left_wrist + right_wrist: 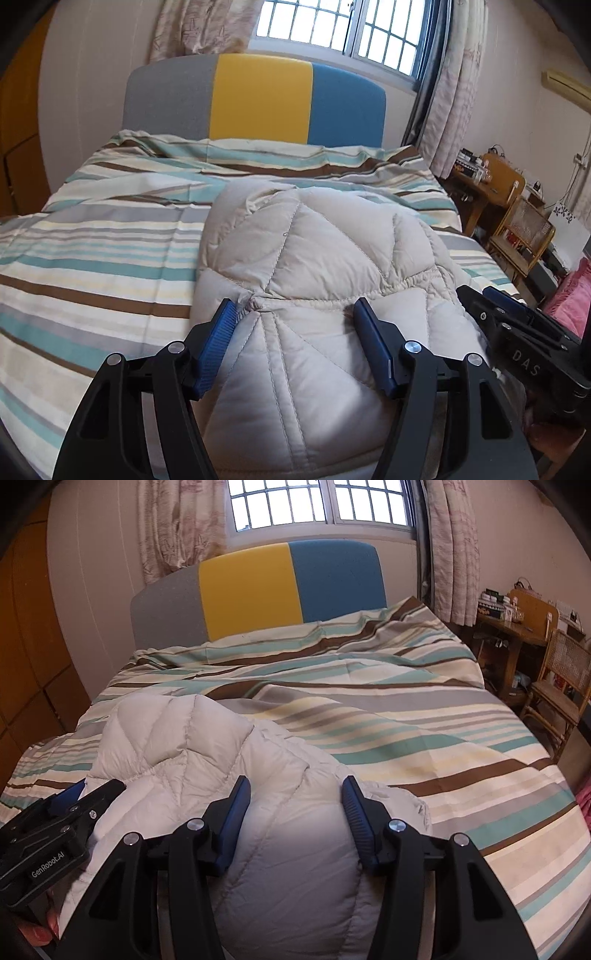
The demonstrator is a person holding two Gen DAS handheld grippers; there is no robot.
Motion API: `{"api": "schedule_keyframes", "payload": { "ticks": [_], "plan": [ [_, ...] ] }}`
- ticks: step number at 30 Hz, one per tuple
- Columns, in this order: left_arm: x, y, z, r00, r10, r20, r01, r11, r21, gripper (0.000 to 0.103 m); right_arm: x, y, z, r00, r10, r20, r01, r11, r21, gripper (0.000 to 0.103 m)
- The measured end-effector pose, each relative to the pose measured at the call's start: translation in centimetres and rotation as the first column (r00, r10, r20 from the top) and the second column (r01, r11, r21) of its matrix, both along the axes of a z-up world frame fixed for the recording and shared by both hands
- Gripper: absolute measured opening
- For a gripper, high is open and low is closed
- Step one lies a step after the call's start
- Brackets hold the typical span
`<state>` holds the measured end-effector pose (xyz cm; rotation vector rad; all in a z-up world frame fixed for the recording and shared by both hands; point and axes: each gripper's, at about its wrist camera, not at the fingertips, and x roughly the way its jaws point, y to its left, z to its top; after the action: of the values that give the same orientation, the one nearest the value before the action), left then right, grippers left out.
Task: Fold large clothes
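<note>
Jacket (314, 258): cream quilted puffer, bunched/folded into a thick bundle on the near part of the bed (92, 240), striped cover under it. Elastic seam runs across the top of the bundle in left wrist view. In right wrist view the jacket (192, 753) sits left-of-centre, bed (424, 738) bare of clothes to the right.

L gripper (295, 317): jaws spread wide, both blue pads over the jacket; left pad (218, 339) touches the gathered seam, right pad on the fabric, nothing pinched. Seen from the right cam, L gripper (88, 790) sits just beside the bundle's left edge, tips on the fabric.

R gripper (293, 794): jaws also wide apart, pads straddling a puffed section of jacket, not clamped. From the left cam, R gripper (480, 295) is at the bundle's right edge, close to L one.

A fingertip shows under the L gripper at bottom-left of right cam.

Further out: headboard (258, 99) grey/yellow/blue, barred window (332, 26) w/ curtains above it, wood desk (487, 184) and cane chair (561, 679) to the right of the bed.
</note>
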<state>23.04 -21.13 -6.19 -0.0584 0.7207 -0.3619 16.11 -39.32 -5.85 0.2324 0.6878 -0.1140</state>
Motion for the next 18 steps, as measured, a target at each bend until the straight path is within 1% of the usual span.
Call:
{"api": "schedule_keyframes", "payload": {
  "ticks": [2,6,9,13,18],
  "plan": [
    [0.4,-0.3,-0.6,1.000,0.007,0.000,-0.007,1.000,0.009,0.067,0.4,-0.2,-0.7,1.000,0.006,-0.014,-0.006,1.000,0.016,0.052],
    [0.7,-0.7,-1.7,1.000,0.020,0.020,-0.021,0.999,0.040,0.067,1.1,0.2,-1.6,0.999,0.005,-0.038,-0.005,1.000,0.006,0.053],
    [1.2,-0.8,-2.6,0.999,0.018,0.031,-0.020,0.998,0.059,0.068,1.7,0.1,-2.6,0.998,0.005,-0.058,-0.003,1.000,0.020,0.053],
    [2.1,-1.1,-3.3,1.000,0.012,0.013,-0.013,0.997,0.079,0.068,3.0,-0.4,-3.8,0.997,0.006,-0.082,-0.004,1.000,0.031,0.053],
    [1.9,-1.2,-3.4,1.000,0.024,0.021,-0.025,0.995,0.094,0.069,2.9,-0.3,-4.1,0.998,-0.004,-0.070,0.005,1.000,0.008,0.053]
  ]
}}
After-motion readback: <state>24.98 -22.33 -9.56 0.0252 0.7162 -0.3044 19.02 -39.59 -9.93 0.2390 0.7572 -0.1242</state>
